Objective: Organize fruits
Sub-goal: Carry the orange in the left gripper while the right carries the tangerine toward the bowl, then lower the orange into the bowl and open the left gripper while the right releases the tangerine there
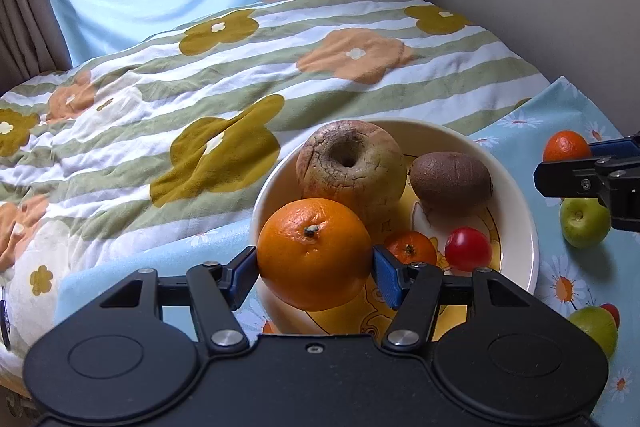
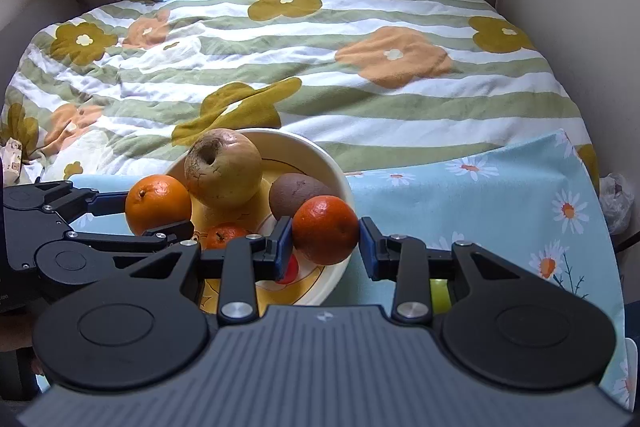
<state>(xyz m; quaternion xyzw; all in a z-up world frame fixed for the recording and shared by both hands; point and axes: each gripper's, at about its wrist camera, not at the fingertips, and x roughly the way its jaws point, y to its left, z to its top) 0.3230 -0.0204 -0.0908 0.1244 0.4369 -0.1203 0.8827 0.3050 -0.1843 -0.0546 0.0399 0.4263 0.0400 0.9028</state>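
Note:
A cream bowl (image 1: 520, 211) holds a wrinkled apple (image 1: 350, 163), a kiwi (image 1: 450, 183), a small mandarin (image 1: 412, 247) and a red cherry tomato (image 1: 468, 249). My left gripper (image 1: 314, 271) is shut on a large orange (image 1: 314, 253) over the bowl's near rim. My right gripper (image 2: 325, 247) is shut on a dark orange mandarin (image 2: 326, 229) at the bowl's (image 2: 340, 179) right rim. In the right wrist view the left gripper (image 2: 160, 215) holds the orange (image 2: 158, 203) at the bowl's left side.
The bowl stands on a light blue daisy cloth (image 2: 480, 195) over the foot of a bed with a flowered striped quilt (image 2: 320, 67). Two green apples (image 1: 584, 221) (image 1: 596, 327) lie on the cloth right of the bowl. Curtains and walls stand behind.

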